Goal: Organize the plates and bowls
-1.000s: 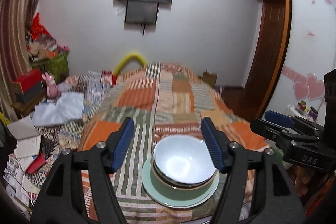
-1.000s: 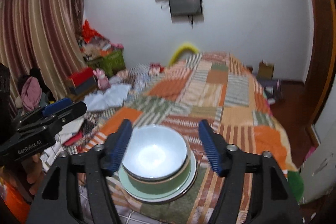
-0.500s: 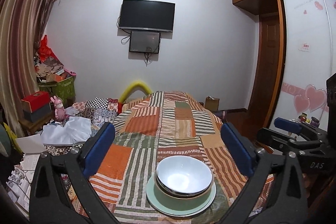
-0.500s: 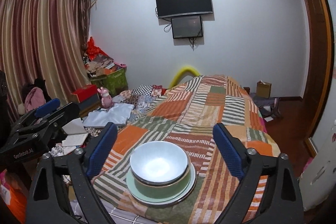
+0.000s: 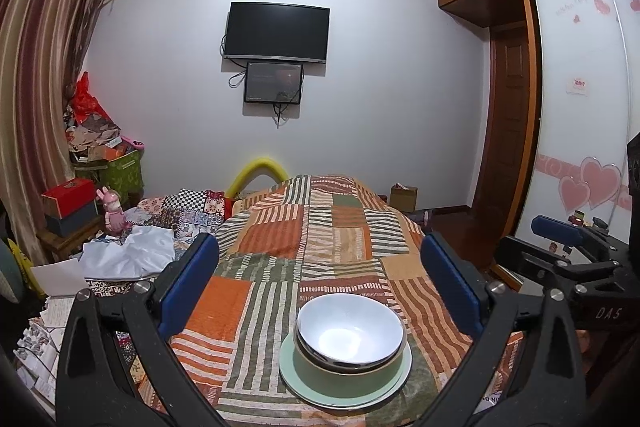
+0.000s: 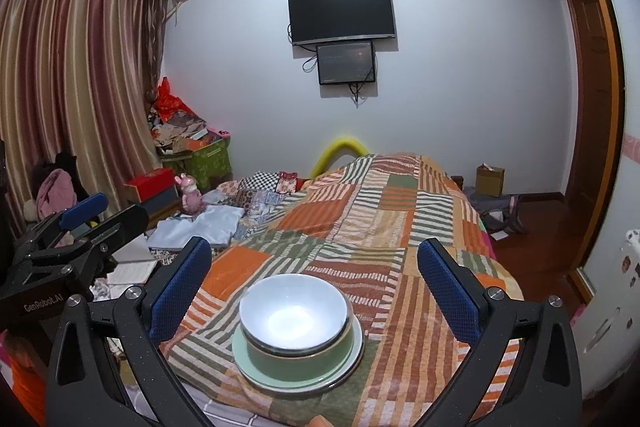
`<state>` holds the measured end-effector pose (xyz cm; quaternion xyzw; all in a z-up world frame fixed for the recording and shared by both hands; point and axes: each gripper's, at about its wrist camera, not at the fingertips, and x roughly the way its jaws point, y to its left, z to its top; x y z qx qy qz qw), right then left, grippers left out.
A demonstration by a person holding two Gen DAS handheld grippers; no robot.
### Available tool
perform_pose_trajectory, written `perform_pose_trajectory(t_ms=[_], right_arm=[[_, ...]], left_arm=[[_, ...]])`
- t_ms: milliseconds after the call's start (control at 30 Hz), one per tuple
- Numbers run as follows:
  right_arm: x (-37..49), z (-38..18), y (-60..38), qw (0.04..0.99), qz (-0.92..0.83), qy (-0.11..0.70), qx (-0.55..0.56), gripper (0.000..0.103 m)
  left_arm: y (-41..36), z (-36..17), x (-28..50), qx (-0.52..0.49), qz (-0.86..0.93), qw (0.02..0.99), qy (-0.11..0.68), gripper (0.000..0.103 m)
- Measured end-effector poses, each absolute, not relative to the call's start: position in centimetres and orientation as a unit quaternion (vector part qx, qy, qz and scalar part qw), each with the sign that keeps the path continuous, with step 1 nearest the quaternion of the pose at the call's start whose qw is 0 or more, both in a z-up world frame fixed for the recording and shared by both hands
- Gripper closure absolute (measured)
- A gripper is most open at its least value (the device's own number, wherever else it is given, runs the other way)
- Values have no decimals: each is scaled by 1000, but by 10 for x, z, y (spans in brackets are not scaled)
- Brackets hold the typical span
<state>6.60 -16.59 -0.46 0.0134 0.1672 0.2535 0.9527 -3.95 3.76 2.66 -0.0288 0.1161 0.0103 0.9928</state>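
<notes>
A stack of dishes is seen on the near end of a bed covered with a patchwork bedspread (image 5: 320,239) of orange, green and striped squares. At the bottom lies a pale green plate (image 5: 292,373); on it stands a green bowl (image 5: 320,373), and nested in that is a white bowl (image 5: 349,327) with a dark rim, its inside bare.

In the left wrist view the left gripper (image 5: 319,277) is released, its blue-padded fingers (image 5: 188,283) spread wide with nothing between them. The stack is found at about 5 o'clock from the midpoint of the fingertips, below the level of the pads and nearer the right-hand finger, touched by neither. At 3 o'clock, at the frame edge, the right gripper (image 5: 556,231) is seen from the side.

In the right wrist view the right gripper (image 6: 314,277) is likewise released, its jaws standing wide and empty. The stack is placed at about 6 o'clock from the fingertip midpoint, slightly toward the left-hand finger (image 6: 178,289), clear of both pads. The left gripper (image 6: 82,211) appears at 9 o'clock.

On the far wall, at 12 o'clock, a dark television (image 6: 342,11) is mounted with a smaller screen (image 6: 346,63) under it. Striped curtains (image 6: 72,75) are hung at 10 o'clock
</notes>
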Motion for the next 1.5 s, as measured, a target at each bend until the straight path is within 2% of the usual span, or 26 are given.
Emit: perform_pose_trajectory(t_ms=[1500], right_arm=[[70,1,-172,955,246,164,20,0]], left_arm=[[42,21,-35,-34,-18,991,125,1]])
